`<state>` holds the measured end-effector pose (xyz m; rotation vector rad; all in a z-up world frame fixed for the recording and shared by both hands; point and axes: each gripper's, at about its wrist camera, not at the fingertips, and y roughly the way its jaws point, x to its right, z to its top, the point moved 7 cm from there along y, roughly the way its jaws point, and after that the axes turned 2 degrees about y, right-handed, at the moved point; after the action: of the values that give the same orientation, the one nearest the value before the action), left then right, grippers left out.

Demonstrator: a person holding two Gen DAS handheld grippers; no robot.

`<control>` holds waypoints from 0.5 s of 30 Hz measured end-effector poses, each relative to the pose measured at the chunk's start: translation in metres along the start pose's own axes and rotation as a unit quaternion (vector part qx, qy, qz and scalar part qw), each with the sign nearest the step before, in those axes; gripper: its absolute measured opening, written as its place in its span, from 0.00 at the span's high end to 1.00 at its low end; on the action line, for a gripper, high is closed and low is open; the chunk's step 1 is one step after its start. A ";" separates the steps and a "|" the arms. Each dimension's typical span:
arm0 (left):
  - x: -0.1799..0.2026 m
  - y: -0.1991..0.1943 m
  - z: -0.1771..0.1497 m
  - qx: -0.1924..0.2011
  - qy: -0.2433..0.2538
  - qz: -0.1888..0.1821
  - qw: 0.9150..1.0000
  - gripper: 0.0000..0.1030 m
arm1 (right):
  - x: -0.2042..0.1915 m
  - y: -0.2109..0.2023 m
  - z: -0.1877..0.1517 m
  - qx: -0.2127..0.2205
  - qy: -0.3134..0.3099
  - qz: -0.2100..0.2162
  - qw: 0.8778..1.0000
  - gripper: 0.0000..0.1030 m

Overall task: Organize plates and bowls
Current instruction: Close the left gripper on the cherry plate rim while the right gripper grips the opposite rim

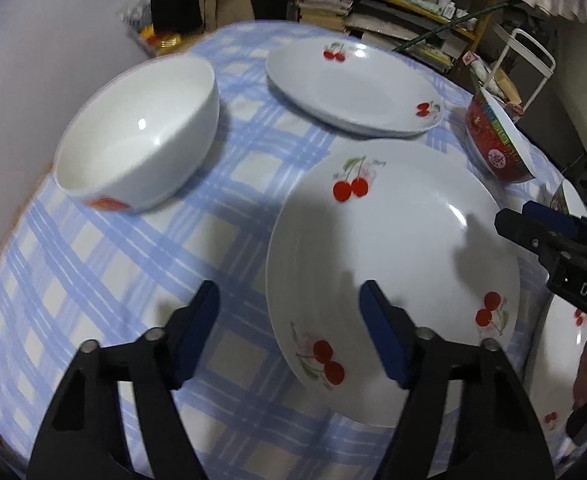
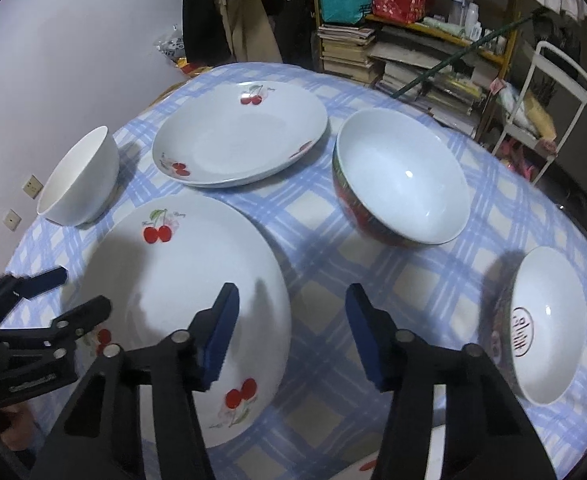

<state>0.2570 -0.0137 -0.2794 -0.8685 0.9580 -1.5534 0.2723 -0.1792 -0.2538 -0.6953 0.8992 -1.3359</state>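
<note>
Both the left tool (image 1: 289, 334) and right tool (image 2: 291, 336) are held half open and empty, straddling opposite rims of the near white cherry-printed ceramic plate (image 1: 393, 264); closing on both rims is called for next.

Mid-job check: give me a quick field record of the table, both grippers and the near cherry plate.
surface: table under blue checked cloth
near cherry plate: flat on cloth, nearest both grippers
far cherry plate: flat, behind it
white bowl: upright, left of plates
large red bowl: upright, right of far plate
small patterned bowl: upright, right edge
left gripper: open, straddling near plate's left rim
right gripper: open, straddling its right rim
held: nothing
</note>
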 end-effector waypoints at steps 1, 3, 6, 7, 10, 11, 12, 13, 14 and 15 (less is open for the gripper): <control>0.001 0.003 -0.002 -0.006 -0.009 -0.009 1.000 0.48 | 0.000 0.000 -0.001 0.000 -0.004 -0.002 1.000 0.48; 0.000 0.011 -0.005 -0.023 -0.023 -0.019 0.999 0.63 | -0.001 0.001 -0.001 -0.001 -0.012 -0.003 1.000 0.57; 0.000 0.017 -0.008 -0.031 -0.036 -0.015 0.999 0.69 | -0.001 0.007 -0.004 -0.007 -0.006 -0.002 1.000 0.59; 0.000 0.017 -0.008 -0.030 -0.037 -0.015 0.999 0.72 | -0.001 0.009 -0.005 -0.010 -0.004 0.000 1.000 0.60; 0.001 0.018 -0.008 -0.034 -0.039 -0.017 0.999 0.75 | 0.000 0.014 -0.008 -0.021 -0.004 0.001 1.000 0.77; 0.002 0.019 -0.009 -0.035 -0.039 -0.017 0.998 0.75 | 0.001 0.016 -0.009 -0.025 -0.004 0.003 1.000 0.79; 0.001 0.018 -0.008 -0.034 -0.038 -0.018 0.999 0.75 | 0.000 0.018 -0.010 -0.028 -0.003 0.010 1.000 0.82; 0.002 0.018 -0.008 -0.036 -0.037 -0.018 0.999 0.75 | -0.001 0.019 -0.010 -0.030 -0.001 0.019 0.999 0.85; 0.001 0.019 -0.007 -0.038 -0.037 -0.021 0.998 0.75 | -0.001 0.020 -0.011 -0.031 -0.001 0.024 0.999 0.87; 0.000 0.019 -0.007 -0.039 -0.039 -0.023 0.998 0.75 | -0.002 0.021 -0.012 -0.034 -0.001 0.028 0.999 0.88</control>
<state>0.2582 -0.0149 -0.2991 -1.0053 0.9541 -1.5182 0.2726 -0.1734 -0.2772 -0.7191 0.9586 -1.2601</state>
